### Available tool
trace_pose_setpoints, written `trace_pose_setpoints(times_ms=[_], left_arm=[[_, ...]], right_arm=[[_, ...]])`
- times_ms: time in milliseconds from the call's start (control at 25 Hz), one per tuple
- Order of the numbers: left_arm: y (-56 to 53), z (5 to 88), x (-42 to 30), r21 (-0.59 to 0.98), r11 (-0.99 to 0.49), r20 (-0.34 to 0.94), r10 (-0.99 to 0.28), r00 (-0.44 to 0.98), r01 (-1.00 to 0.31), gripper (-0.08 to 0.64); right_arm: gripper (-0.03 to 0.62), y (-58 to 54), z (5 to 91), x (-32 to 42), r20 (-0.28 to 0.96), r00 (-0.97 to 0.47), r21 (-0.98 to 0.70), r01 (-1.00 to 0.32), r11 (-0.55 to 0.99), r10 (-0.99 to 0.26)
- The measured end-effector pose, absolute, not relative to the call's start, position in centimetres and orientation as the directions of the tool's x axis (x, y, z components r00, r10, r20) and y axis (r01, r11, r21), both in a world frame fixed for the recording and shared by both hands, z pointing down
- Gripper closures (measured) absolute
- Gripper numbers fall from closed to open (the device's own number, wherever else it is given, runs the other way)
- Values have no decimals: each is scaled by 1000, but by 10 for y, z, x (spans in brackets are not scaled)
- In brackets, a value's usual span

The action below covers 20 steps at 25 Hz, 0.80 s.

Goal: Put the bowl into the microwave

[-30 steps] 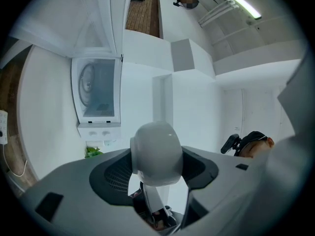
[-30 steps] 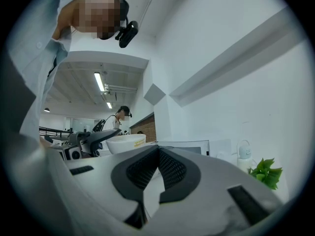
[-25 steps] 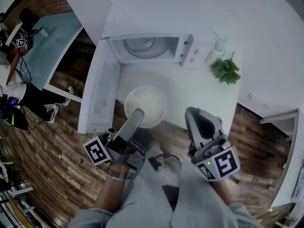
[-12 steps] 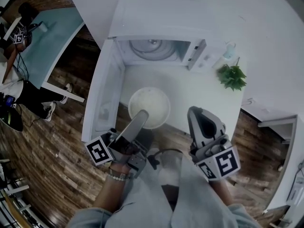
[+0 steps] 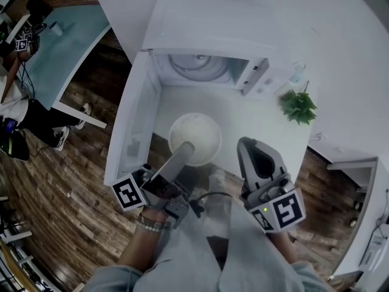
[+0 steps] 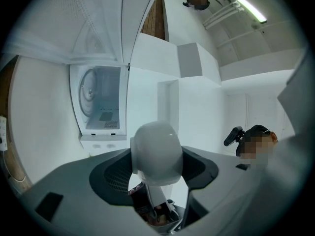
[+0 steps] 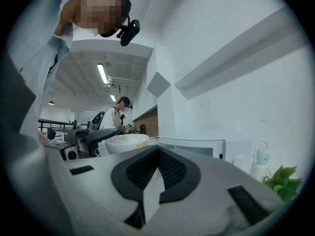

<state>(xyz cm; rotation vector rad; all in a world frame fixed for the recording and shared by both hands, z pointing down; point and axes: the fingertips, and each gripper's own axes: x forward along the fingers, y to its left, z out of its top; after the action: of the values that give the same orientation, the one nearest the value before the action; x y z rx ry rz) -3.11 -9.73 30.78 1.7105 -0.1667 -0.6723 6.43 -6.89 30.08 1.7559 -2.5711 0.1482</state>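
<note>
Progress looks about halfway in the head view: the boxy white microwave (image 5: 206, 47) stands with its white door (image 5: 135, 129) swung wide to the left and its round glass turntable (image 5: 200, 67) bare, while the round off-white bowl (image 5: 196, 135) is in front of the opening, over the white counter (image 5: 261, 120), not yet inside; whether it rests there or is lifted I cannot tell. The left gripper (image 5: 185, 146) reaches onto its near rim, and the right gripper (image 5: 248, 143) hovers just beside the bowl, off to the right. A leafy green plant (image 5: 298, 107) and a small pale bottle (image 5: 296, 73) sit right of the microwave, clear of the route. In the left gripper view the jaws pinch the bowl's rim, with the lit cavity ahead and nothing between. In the right gripper view the jaws are pressed together on nothing. What remains, I judge, is carrying the bowl past the door onto the turntable and releasing.
</note>
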Motion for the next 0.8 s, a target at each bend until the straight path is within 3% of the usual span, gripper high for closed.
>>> trace_pose_setpoints(times_ms=[800], left_arm=[[-144,299,-18,936,-290,-337,-581,740,199,298]], right_arm=[[586,-128,282,71,24,-528,-18,-849,528,-849]])
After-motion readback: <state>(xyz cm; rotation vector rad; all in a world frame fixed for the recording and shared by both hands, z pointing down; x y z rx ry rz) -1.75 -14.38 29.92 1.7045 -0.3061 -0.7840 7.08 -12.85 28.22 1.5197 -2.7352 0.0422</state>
